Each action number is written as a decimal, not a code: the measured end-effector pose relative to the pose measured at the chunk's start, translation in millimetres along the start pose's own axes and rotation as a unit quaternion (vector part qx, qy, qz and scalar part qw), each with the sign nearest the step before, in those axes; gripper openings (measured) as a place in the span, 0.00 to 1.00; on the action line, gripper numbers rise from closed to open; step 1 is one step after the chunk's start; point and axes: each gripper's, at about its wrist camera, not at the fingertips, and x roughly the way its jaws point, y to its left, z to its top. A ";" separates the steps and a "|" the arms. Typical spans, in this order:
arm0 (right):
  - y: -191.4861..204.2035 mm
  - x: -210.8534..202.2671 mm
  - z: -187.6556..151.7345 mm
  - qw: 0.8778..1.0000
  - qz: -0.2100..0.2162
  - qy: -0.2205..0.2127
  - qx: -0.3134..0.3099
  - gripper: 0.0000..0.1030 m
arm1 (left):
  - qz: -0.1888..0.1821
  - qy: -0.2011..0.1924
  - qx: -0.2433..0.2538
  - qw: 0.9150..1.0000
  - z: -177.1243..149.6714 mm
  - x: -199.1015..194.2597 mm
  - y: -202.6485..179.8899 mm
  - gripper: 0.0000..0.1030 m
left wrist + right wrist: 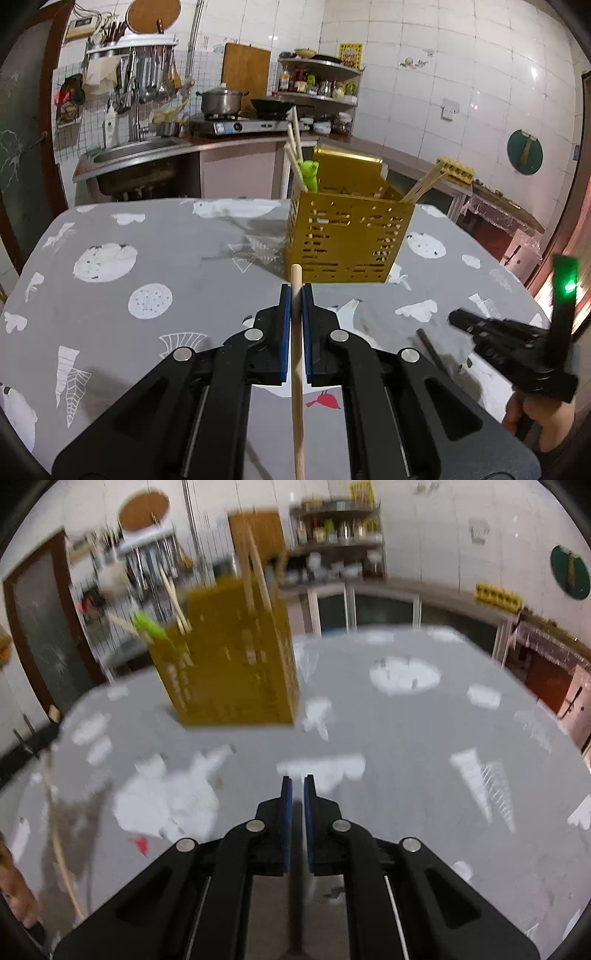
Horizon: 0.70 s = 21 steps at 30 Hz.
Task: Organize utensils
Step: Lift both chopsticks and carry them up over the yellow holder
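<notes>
My left gripper is clamped on a wooden chopstick; the blue pads pinch it from both sides, the stick runs straight back toward 6 o'clock and its tip pokes out just past the fingertips toward 12. The gold perforated utensil holder stands dead ahead at 12 to 1 o'clock on the grey patterned tablecloth, near the tip but not touching it. In the holder: a few chopsticks leaning out at its left corner, a green utensil beside them, more chopsticks leaning right.

My right gripper has its jaws drawn in, with only a thin slit between the pads. The right wrist view is motion-blurred and something dark sits low in the slit, so I can't tell what, if anything, is pinched. From the left wrist view that gripper sits at 3 to 4 o'clock, low over the cloth, with a dark stick lying just beside it. In the right wrist view the holder is at 11 o'clock, and the held chopstick shows at 8.
</notes>
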 end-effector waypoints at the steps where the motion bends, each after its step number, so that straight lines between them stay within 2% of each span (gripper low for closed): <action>1: 0.9 7.6 -2.5 1.000 -0.005 0.013 -0.004 0.07 | 0.004 0.006 0.001 1.000 0.1 3.7 1.5 0.04; 7: 1.1 25.7 -9.4 0.999 -0.022 0.040 -0.006 0.09 | 0.009 0.054 -0.016 0.998 0.7 29.6 12.7 0.04; 8: 1.5 25.7 -9.3 0.999 -0.025 0.040 -0.008 0.15 | 0.011 0.058 -0.015 0.998 0.4 33.1 14.1 0.04; 9: 1.8 24.7 -9.3 0.999 -0.027 0.039 -0.009 0.38 | 0.012 0.062 -0.012 0.998 -0.2 36.1 13.9 0.04; 10: 2.1 23.6 -8.5 0.999 -0.030 0.036 -0.009 0.51 | 0.014 0.069 -0.010 0.997 -0.7 41.1 14.8 0.04; 12: 4.4 21.4 -5.5 0.999 -0.036 0.024 -0.020 0.50 | 0.014 0.078 -0.011 0.997 -2.0 47.6 16.0 0.04; 14: 7.3 26.3 -3.7 0.998 -0.036 0.035 -0.029 0.48 | 0.014 0.086 -0.014 0.996 -3.7 54.3 17.9 0.04; 16: 9.9 34.0 -4.1 0.998 -0.035 0.050 -0.033 0.36 | 0.014 0.094 -0.016 0.995 -5.7 59.7 19.3 0.04; 18: 12.2 42.0 -5.4 0.997 -0.037 0.064 -0.035 0.31 | 0.015 0.099 -0.015 0.995 -6.9 63.4 20.6 0.04; 21: 15.0 50.6 -6.5 0.995 -0.040 0.078 -0.038 0.29 | 0.015 0.101 -0.015 0.995 -6.2 65.7 20.8 0.04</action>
